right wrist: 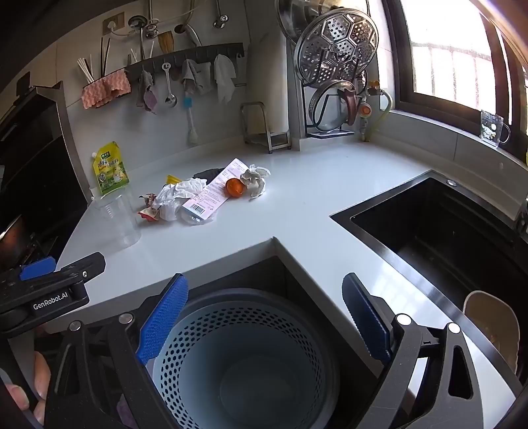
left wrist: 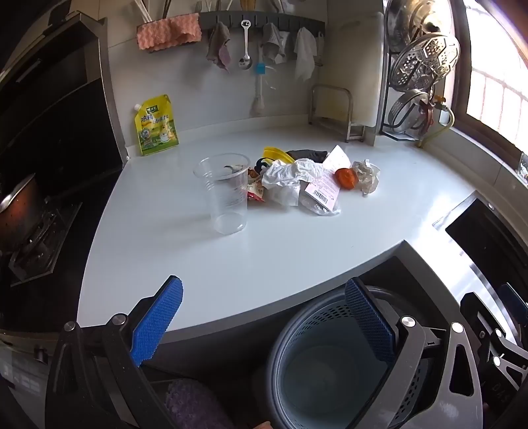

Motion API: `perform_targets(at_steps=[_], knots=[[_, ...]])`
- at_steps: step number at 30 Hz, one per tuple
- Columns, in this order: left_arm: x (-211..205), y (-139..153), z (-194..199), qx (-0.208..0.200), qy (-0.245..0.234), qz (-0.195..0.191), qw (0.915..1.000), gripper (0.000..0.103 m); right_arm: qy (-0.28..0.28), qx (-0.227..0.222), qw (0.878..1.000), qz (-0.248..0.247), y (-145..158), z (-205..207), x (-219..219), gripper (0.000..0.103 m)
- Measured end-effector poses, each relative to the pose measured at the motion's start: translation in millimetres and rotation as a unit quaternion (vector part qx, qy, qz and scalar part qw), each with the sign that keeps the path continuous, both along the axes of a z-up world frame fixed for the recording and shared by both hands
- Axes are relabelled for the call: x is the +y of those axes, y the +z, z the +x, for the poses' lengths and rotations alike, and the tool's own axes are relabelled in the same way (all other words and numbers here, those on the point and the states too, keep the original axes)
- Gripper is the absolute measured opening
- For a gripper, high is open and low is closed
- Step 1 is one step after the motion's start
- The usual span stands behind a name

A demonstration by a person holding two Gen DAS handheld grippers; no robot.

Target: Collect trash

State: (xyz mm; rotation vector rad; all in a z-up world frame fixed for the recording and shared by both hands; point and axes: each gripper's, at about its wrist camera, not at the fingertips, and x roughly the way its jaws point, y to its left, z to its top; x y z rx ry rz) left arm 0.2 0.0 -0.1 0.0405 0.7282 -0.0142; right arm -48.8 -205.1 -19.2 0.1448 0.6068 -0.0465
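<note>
A pile of trash lies mid-counter: a clear plastic cup [left wrist: 225,193] [right wrist: 115,221] standing upright, crumpled white paper [left wrist: 287,176] [right wrist: 176,194], a pink receipt with a barcode [left wrist: 325,188] [right wrist: 211,194], an orange round piece [left wrist: 346,178] [right wrist: 235,188], a crumpled clear wrapper [left wrist: 367,175] [right wrist: 255,180] and a red snack wrapper [left wrist: 255,191] [right wrist: 148,211]. A grey perforated bin [left wrist: 330,359] [right wrist: 244,363] stands on the floor below the counter edge. My left gripper [left wrist: 264,326] is open and empty, short of the pile. My right gripper [right wrist: 264,320] hangs open and empty over the bin.
A yellow refill pouch [left wrist: 155,127] [right wrist: 110,168] leans on the back wall. The stove and hood [left wrist: 43,148] stand at left, a black sink [right wrist: 445,237] at right. A steel rack [left wrist: 333,112] and steamer lids [right wrist: 336,49] fill the back corner. Cloths hang on a wall rail [left wrist: 264,21].
</note>
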Motion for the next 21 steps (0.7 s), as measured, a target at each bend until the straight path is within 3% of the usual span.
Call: perform_targets(at_steps=[21], knots=[[3.0,-3.5,-6.0,-0.004,0.001,-0.005,1.0000,0.097,-0.006,-0.008,1.000,0.007,0.6,-6.7,-4.4,0.090]])
